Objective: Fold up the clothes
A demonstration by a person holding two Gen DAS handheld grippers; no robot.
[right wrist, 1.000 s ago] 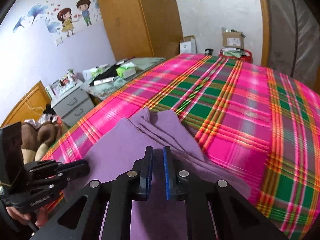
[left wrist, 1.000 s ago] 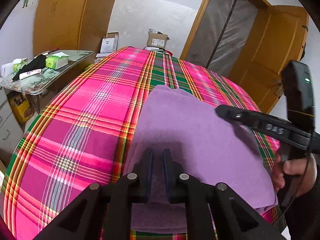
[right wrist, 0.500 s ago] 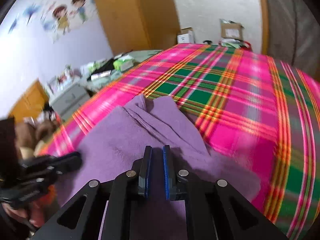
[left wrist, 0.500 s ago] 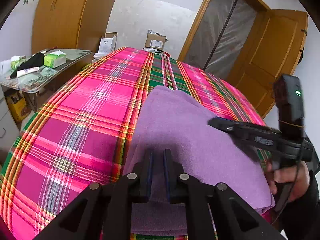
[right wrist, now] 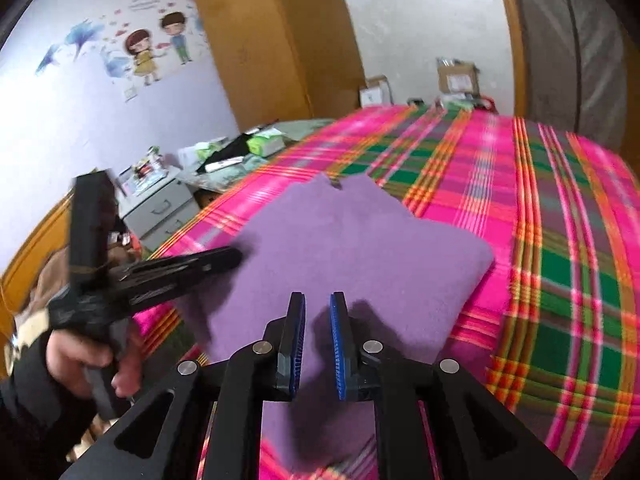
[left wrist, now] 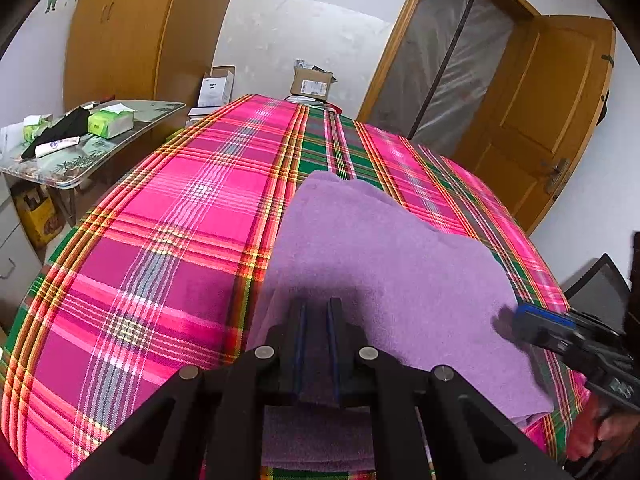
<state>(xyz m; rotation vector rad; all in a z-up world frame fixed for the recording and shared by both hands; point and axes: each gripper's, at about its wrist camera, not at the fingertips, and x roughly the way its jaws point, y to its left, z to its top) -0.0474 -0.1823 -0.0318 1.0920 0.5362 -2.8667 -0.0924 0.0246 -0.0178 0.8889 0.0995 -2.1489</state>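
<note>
Right wrist view alone shows wall stickers (right wrist: 160,52) upper left and the left gripper (right wrist: 236,257) pinching the purple garment's (right wrist: 360,248) left edge – left view shows garment mid-frame on plaid bed (left wrist: 160,240), cloth between its pads – right gripper (right wrist: 318,344) opening, nothing gripped, above the garment's near edge.

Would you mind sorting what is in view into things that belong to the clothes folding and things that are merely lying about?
Belongs to the job:
- purple garment, folded on the plaid bedspread
- left gripper, over the garment's near edge
- right gripper, jaws opening with nothing between them

Just lying about:
- side table with green tissue pack
- cardboard box
- white drawer unit
</note>
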